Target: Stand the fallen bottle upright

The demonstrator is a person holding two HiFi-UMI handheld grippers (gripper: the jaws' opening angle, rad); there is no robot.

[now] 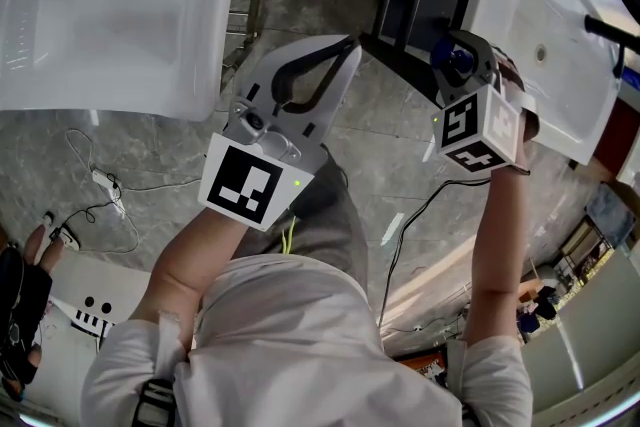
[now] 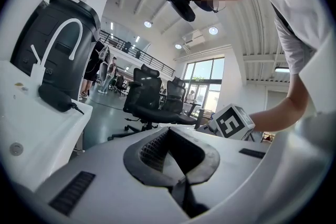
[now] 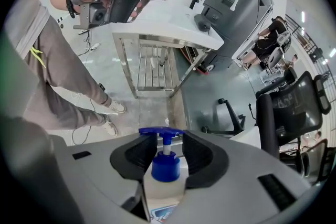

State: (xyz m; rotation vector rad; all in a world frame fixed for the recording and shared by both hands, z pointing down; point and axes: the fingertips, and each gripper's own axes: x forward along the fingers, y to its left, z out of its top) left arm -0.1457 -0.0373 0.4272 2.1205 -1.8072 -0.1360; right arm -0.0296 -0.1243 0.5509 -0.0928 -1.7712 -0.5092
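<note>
left gripper [image 1: 345,47]: jaws closed together, empty, held off the left sink's [image 1: 110,15] corner | right gripper [image 3: 167,157]: jaws clamped on the white bottle [image 3: 164,186], blue pump [image 3: 163,134] pointing away from the camera | bottle sits at the right sink's [image 1: 560,65] near edge

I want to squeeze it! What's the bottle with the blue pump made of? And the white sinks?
Bottle: probably smooth white plastic, with a glossy blue plastic pump, evenly colored. Sinks: likely glazed ceramic, white with shiny reflections; could be resin.
</note>
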